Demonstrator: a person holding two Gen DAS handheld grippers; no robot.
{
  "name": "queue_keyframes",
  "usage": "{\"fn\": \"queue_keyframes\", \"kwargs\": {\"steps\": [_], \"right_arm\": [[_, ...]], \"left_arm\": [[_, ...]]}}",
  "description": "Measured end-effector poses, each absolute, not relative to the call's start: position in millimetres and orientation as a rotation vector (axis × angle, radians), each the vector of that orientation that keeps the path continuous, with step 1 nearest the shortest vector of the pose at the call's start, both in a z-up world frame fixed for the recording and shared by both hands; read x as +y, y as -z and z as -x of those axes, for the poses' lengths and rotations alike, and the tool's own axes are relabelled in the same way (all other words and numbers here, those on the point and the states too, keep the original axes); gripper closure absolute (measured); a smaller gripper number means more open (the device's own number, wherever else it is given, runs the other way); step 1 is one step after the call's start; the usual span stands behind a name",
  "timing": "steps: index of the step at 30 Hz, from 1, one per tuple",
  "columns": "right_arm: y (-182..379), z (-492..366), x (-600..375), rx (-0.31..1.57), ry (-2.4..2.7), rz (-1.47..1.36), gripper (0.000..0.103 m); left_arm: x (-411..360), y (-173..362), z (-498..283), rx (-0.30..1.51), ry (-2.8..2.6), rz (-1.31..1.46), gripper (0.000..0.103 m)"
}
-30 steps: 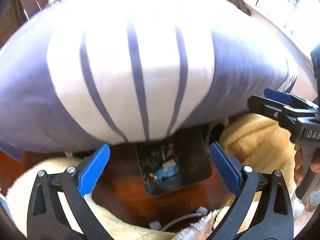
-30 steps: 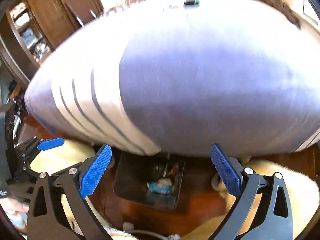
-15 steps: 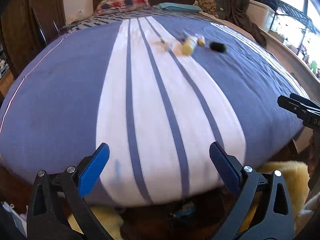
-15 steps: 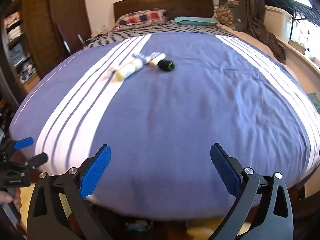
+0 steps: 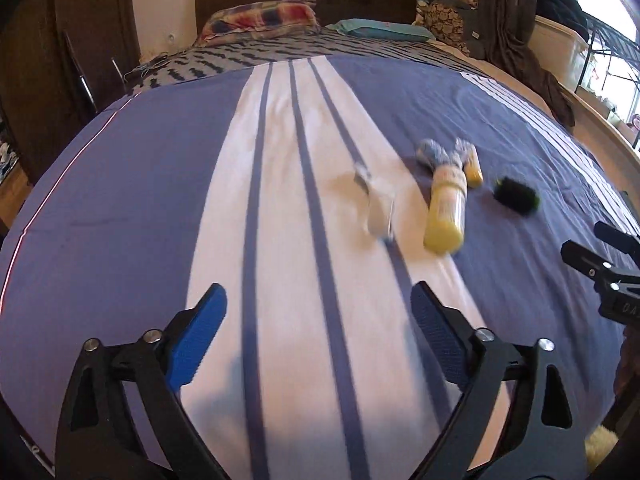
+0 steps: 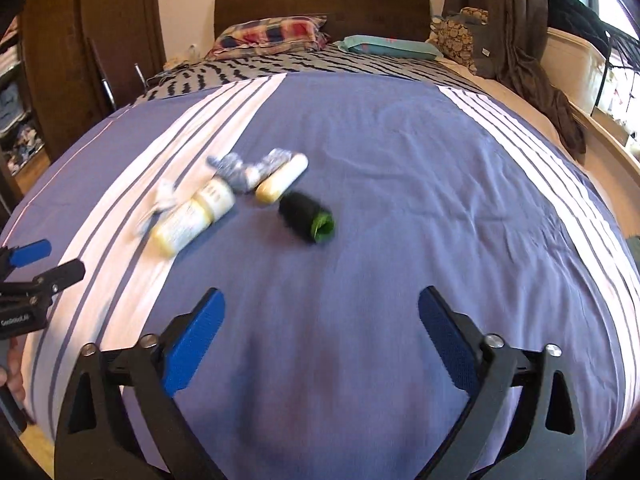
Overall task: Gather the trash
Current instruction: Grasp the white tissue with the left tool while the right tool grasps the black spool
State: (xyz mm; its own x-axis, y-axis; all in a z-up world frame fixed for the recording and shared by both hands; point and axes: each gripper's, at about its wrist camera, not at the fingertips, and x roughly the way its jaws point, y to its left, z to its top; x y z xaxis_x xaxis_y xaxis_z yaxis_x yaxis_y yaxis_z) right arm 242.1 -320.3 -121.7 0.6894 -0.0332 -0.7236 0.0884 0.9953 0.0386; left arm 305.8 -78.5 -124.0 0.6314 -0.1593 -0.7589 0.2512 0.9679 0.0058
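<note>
Several pieces of trash lie together on the bed's blue and white striped cover (image 5: 168,184) (image 6: 420,184): a large yellow bottle (image 5: 446,210) (image 6: 194,216), a smaller yellow tube (image 5: 473,168) (image 6: 282,179), a black and green roll (image 5: 516,195) (image 6: 306,213), crumpled grey-blue wrappers (image 5: 434,152) (image 6: 236,168) and a clear wrapper (image 5: 378,206) (image 6: 162,200). My left gripper (image 5: 318,334) hovers short of the bottle, jaws wide and closing, nothing between them. My right gripper (image 6: 322,338) hovers short of the roll, jaws wide and closing, also with nothing between them.
Pillows (image 6: 272,36) and a dark headboard (image 6: 320,4) stand at the far end. A wardrobe (image 6: 88,52) is on the left, a curtain with hanging clothes (image 6: 516,40) on the right. Each gripper shows at the edge of the other's view.
Both grippers rose from the floor bin at the foot of the bed and moved over the bed. The trash pieces came into view and drew closer. Both jaws narrowed slightly.
</note>
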Motion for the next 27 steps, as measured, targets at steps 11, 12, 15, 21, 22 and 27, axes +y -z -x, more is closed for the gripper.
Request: {"fn": "queue_keyframes", "kwargs": {"steps": [11,12,15,21,22,27], "right_arm": [[139,-310,-320,0.855,0.048,-0.058,0.025],[139,-313,-320,0.855,0.045,-0.055,0.025],[143,-321,-317,0.867,0.034,-0.045,0.036],[146,-322,-315,0.868,0.022,-0.055,0.063],[145,-322,-315,0.868,0.020,-0.059,0.064],[134,-302,-312,0.858,0.010,-0.069,0.064]], "left_arm": [[-111,155,-374,0.941,0.288,-0.111,0.041],[-113,157,-377,0.939,0.287,-0.115,0.041],[-116,157,-384,0.932,0.294,-0.115,0.043],[-122,154,-390,0.923,0.324,-0.107,0.089],[-122,153,-389,0.924,0.324,-0.112,0.091],[-116,149,-374,0.925,0.333,-0.123,0.103]]}}
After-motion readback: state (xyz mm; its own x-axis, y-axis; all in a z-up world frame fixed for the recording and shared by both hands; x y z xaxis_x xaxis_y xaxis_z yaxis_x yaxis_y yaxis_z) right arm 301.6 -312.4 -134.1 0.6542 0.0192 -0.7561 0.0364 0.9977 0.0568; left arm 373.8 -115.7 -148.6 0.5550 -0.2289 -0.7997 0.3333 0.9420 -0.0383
